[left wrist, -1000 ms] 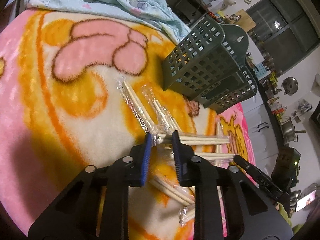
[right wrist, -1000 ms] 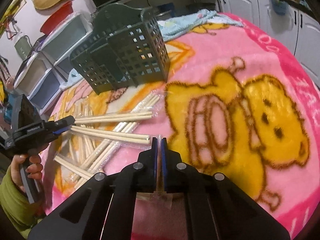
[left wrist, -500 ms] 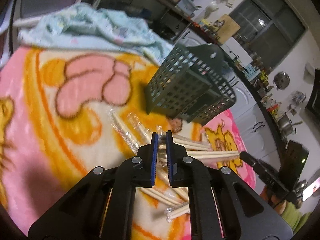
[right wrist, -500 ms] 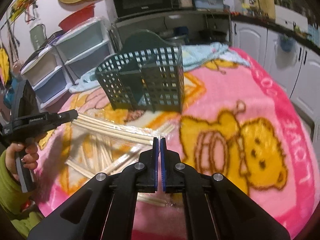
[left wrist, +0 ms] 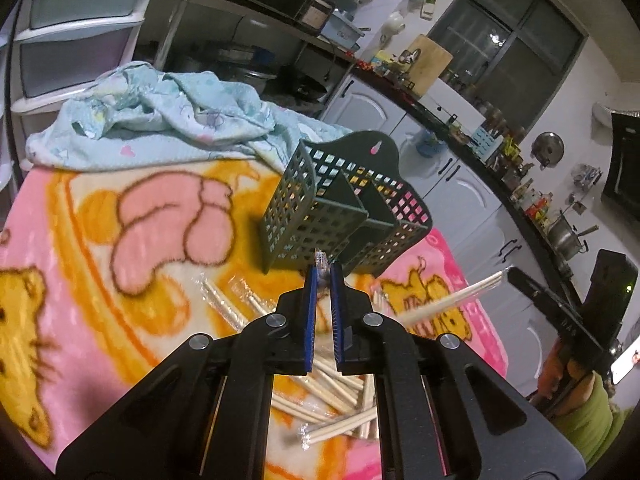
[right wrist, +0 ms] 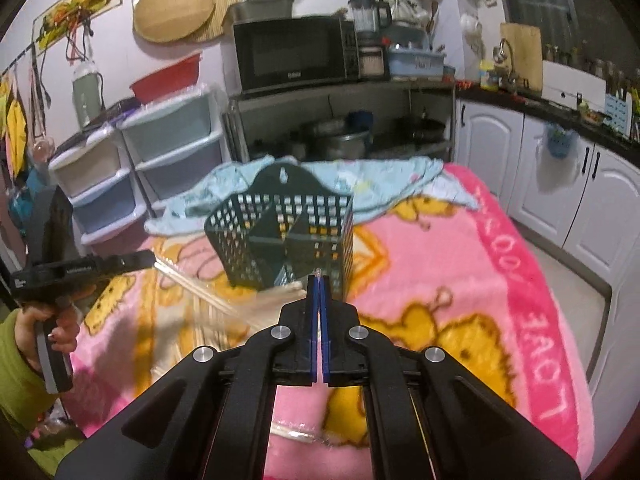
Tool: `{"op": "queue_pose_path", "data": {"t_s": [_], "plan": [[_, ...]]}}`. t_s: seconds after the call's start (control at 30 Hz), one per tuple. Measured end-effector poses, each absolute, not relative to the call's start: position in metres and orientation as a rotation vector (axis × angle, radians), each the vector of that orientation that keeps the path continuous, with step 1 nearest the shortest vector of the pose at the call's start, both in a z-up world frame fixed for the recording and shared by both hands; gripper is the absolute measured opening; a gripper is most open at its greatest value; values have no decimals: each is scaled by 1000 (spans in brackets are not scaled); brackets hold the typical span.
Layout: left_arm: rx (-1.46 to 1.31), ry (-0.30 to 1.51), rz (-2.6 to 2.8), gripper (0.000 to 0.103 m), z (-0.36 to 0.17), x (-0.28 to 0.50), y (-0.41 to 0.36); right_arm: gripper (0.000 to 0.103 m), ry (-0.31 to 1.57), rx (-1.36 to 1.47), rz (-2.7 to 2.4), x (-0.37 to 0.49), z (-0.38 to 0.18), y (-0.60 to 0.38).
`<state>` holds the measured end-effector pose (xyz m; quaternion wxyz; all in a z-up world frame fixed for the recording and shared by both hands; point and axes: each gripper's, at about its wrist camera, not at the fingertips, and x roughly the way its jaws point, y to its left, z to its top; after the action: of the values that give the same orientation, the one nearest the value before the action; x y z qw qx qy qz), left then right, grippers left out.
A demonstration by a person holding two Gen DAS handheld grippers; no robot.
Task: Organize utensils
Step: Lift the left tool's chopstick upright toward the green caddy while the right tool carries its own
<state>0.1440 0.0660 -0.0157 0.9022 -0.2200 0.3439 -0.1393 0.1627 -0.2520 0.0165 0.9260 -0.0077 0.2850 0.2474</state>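
A dark green lattice utensil holder (left wrist: 344, 204) with divided compartments stands on the pink cartoon blanket (left wrist: 120, 280); it also shows in the right wrist view (right wrist: 288, 236). My left gripper (left wrist: 323, 280) is shut on the clear wrapper end of a wrapped chopstick pair, lifted above the pile. My right gripper (right wrist: 319, 284) is shut on another wrapped chopstick pair (left wrist: 452, 300), which sticks out from it in the left wrist view. Several wrapped chopsticks (left wrist: 332, 400) lie on the blanket below. Both grippers hover just short of the holder.
A light blue cloth (left wrist: 160, 120) is bunched at the blanket's far edge behind the holder. Plastic drawers (right wrist: 160, 152), a shelf with a microwave (right wrist: 292, 56) and white cabinets (right wrist: 560, 184) surround the table.
Both grippers rose from the blanket with their chopsticks and tilted toward the holder. The left gripper closed from open onto a wrapped pair.
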Motion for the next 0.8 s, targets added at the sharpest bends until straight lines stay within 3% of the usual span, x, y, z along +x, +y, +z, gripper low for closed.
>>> {"op": "queue_pose_path", "data": {"t_s": [0.8], "plan": [[-301,525,-407,3,98,158,21,1,379,-83,539,162,116,-247]]}}
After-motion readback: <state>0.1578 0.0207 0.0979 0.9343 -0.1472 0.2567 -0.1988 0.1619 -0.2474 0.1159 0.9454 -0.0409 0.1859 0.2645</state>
